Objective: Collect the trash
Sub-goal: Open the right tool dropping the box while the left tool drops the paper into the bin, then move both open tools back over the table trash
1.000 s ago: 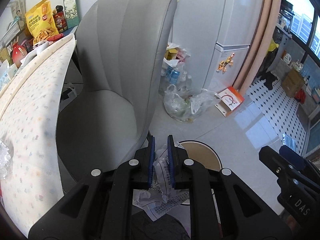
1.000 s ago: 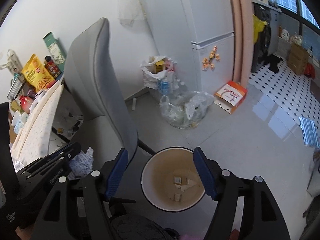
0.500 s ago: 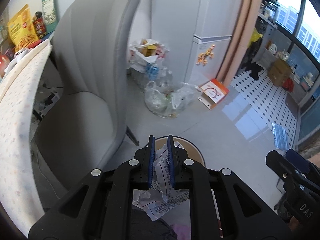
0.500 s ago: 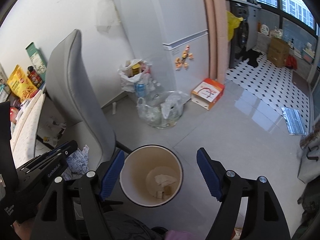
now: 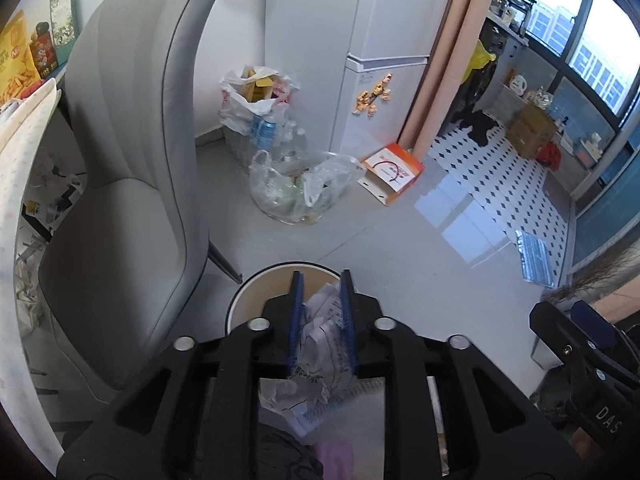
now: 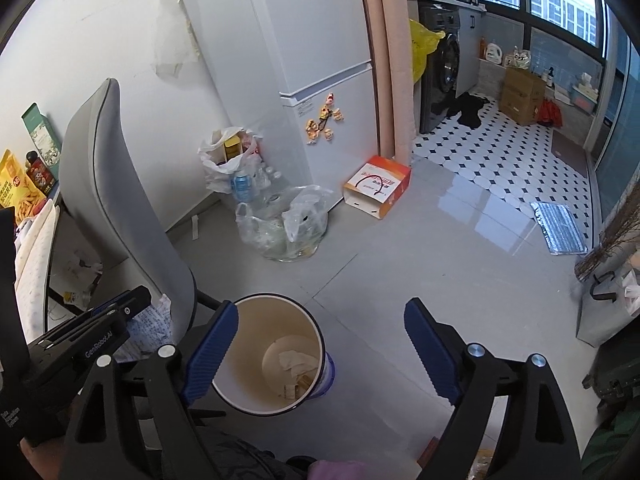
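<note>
My left gripper [image 5: 320,280] is shut on a crumpled printed paper [image 5: 324,332] and holds it over the near side of a round white bin [image 5: 256,284] on the floor. In the right wrist view the bin [image 6: 240,390] stands open with a few scraps at its bottom, and the left gripper [image 6: 138,300] with the paper [image 6: 150,326] is at its left, beside the chair. My right gripper [image 6: 318,314] is open and empty, above and just right of the bin.
A grey chair [image 5: 132,152] stands left of the bin, beside a table edge with a dotted cloth [image 5: 12,208]. Bags of bottles [image 5: 296,192] and an orange box [image 5: 394,172] lie by the white fridge [image 5: 360,60]. Glossy floor spreads to the right.
Both grippers have swung right, away from the table and chair, and closer over the bin. The left gripper still holds the paper; the right stays open.
</note>
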The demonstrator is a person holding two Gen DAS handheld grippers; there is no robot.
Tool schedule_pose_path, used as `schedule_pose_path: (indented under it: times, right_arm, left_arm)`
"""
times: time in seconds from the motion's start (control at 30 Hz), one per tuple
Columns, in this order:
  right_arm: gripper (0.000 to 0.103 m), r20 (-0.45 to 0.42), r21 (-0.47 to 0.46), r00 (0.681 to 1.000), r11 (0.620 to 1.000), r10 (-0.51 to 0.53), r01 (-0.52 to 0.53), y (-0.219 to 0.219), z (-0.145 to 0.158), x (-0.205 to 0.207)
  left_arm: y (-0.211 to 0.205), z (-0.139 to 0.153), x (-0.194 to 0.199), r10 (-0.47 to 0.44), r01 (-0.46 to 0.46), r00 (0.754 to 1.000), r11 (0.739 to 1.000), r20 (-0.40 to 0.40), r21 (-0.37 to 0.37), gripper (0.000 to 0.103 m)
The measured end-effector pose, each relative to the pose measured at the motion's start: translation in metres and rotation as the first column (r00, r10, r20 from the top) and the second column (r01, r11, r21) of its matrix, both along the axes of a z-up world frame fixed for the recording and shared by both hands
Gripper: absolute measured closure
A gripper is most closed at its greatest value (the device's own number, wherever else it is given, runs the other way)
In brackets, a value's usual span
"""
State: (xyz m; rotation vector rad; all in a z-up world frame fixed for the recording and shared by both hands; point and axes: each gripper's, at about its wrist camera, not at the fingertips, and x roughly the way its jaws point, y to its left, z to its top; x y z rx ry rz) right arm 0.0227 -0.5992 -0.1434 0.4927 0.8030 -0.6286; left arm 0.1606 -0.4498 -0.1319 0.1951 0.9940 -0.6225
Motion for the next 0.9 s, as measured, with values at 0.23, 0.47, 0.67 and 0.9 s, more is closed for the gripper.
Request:
schedule_pose_path:
  times: [0.23,0.47,0.67,0.9]
  right_arm:
    - [0.016,0.017,0.000,1.000,1.000,0.013,-0.013,0.006,0.005,0.000]
    - [0.014,0.036,-0.015,0.999,0.999,0.034,-0.033,0.017,0.016,0.004]
    - [0.009,0.065,-0.045,0.995,0.997,0.073,-0.070,0.039,0.034,0.012]
    - [0.008,0.098,-0.070,0.983,0.986,0.155,-0.148,0.079,0.056,0.026]
  left_arm:
    - [0.011,0.012,0.000,0.028,-0.028,0.999,0.999,0.034,-0.019,0.043]
    - [0.036,0.031,0.002,0.089,-0.087,0.992,0.996,0.089,-0.029,0.024]
    - [0.070,0.053,0.004,0.139,-0.135,0.980,0.990,0.144,-0.037,0.011]
    - [0.121,0.076,0.006,0.226,-0.219,0.956,0.974,0.185,-0.059,0.006]
